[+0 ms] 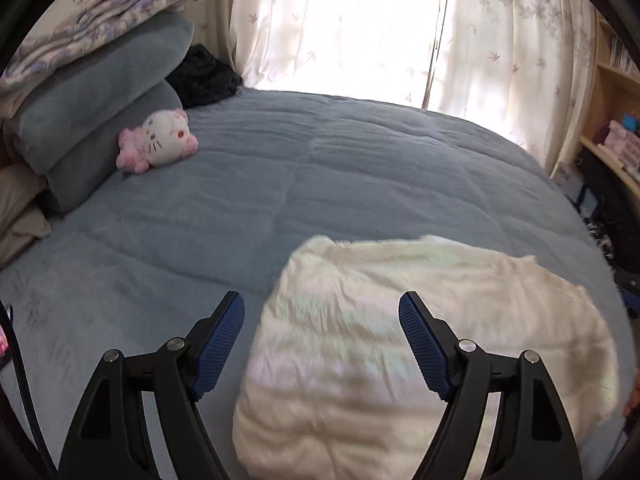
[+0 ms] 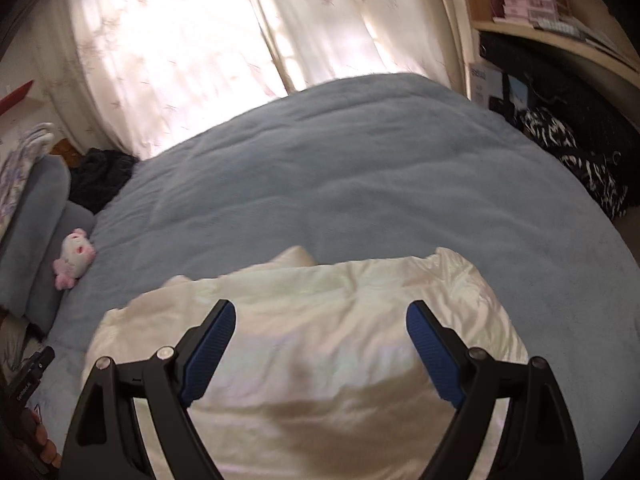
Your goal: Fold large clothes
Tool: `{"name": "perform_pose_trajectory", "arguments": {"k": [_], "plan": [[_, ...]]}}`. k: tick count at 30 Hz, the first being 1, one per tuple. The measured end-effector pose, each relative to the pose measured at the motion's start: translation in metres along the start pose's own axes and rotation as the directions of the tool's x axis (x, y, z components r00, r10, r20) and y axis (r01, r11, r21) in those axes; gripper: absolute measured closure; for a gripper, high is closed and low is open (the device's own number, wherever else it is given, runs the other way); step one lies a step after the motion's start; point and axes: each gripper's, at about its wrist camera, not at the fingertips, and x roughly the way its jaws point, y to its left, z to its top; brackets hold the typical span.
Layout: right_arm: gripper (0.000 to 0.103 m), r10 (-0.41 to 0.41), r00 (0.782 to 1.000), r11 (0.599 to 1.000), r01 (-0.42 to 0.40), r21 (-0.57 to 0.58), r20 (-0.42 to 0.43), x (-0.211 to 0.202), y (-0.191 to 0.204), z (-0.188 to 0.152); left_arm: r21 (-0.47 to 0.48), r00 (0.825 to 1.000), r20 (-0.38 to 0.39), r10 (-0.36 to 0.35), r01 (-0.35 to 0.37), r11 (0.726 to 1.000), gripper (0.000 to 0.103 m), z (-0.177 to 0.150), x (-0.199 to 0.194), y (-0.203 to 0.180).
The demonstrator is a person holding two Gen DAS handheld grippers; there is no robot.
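A cream satin garment (image 1: 400, 340) lies folded into a rough rectangle on the blue bedspread (image 1: 320, 168), near the bed's front edge. My left gripper (image 1: 322, 306) hovers above the garment's left side, open, with nothing between its blue pads. In the right wrist view the same garment (image 2: 320, 340) fills the lower middle, with a small corner sticking up at its far edge. My right gripper (image 2: 320, 314) is above it, open and empty. The bedspread (image 2: 360, 168) spreads beyond it.
A white and pink plush toy (image 1: 158, 142) lies by stacked blue pillows (image 1: 92, 120) at the left, with a dark garment (image 1: 204, 76) behind. Curtains (image 1: 340, 20) back the bed. Shelves (image 2: 560, 20) and a black-and-white bag (image 2: 580, 160) stand at the right. A hand (image 2: 40, 444) shows lower left.
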Motion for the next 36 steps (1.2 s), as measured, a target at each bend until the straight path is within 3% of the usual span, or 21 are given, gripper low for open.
{"name": "perform_pose_trajectory", "arguments": {"k": [5,8,12,15,17,19,25,29,30,32,33,35,36], "plan": [[0.015,0.083,0.996,0.996,-0.082,-0.038,0.03,-0.036,0.037,-0.011,-0.12,0.988,-0.104,-0.116,0.103,0.987,0.025,-0.047,-0.024,0.018],[0.015,0.126,0.992,0.99,-0.125,-0.062,0.025,-0.043,0.058,-0.022,-0.254,0.956,-0.181,-0.23,0.18,0.95,0.025,-0.091,-0.021,0.035],[0.015,0.153,0.988,0.983,-0.151,-0.105,0.012,-0.04,0.082,-0.04,-0.43,0.899,-0.198,-0.392,0.28,0.858,0.025,-0.143,-0.001,0.051],[0.017,0.144,0.99,0.978,-0.14,-0.152,0.014,-0.03,0.099,-0.056,-0.582,0.859,-0.187,-0.477,0.294,0.758,0.025,-0.173,0.028,0.063],[0.021,0.145,0.989,0.976,-0.143,-0.165,0.002,-0.02,0.106,-0.065,-0.613,0.868,-0.156,-0.472,0.289,0.735,0.025,-0.177,0.041,0.067],[0.034,0.16,0.987,0.974,-0.162,-0.157,-0.028,-0.004,0.11,-0.07,-0.584,0.887,-0.108,-0.449,0.308,0.751,0.024,-0.168,0.046,0.063],[0.056,0.124,0.991,0.977,-0.132,-0.169,-0.052,0.043,0.115,-0.077,-0.567,0.915,-0.085,-0.395,0.282,0.774,0.01,-0.141,0.083,0.052],[0.062,0.076,0.994,0.986,-0.087,-0.145,-0.08,0.077,0.108,-0.087,-0.553,0.937,-0.048,-0.346,0.263,0.79,0.011,-0.122,0.091,0.044],[0.062,0.064,0.994,0.986,-0.076,-0.149,-0.083,0.084,0.107,-0.092,-0.55,0.941,-0.038,-0.337,0.262,0.793,0.014,-0.119,0.091,0.044],[0.062,0.045,0.995,0.985,-0.059,-0.162,-0.086,0.093,0.107,-0.099,-0.528,0.946,0.007,-0.325,0.279,0.802,0.041,-0.112,0.087,0.043],[0.062,0.036,0.996,0.986,-0.05,-0.161,-0.083,0.097,0.107,-0.103,-0.504,0.946,0.033,-0.323,0.295,0.812,0.046,-0.106,0.082,0.04],[0.062,0.023,0.997,0.985,-0.036,-0.17,-0.077,0.105,0.108,-0.108,-0.452,0.947,0.075,-0.314,0.312,0.836,0.063,-0.095,0.071,0.031],[0.062,0.018,0.997,0.984,-0.031,-0.177,-0.075,0.109,0.109,-0.109,-0.397,0.949,0.107,-0.296,0.313,0.863,0.065,-0.087,0.06,0.02]]}}
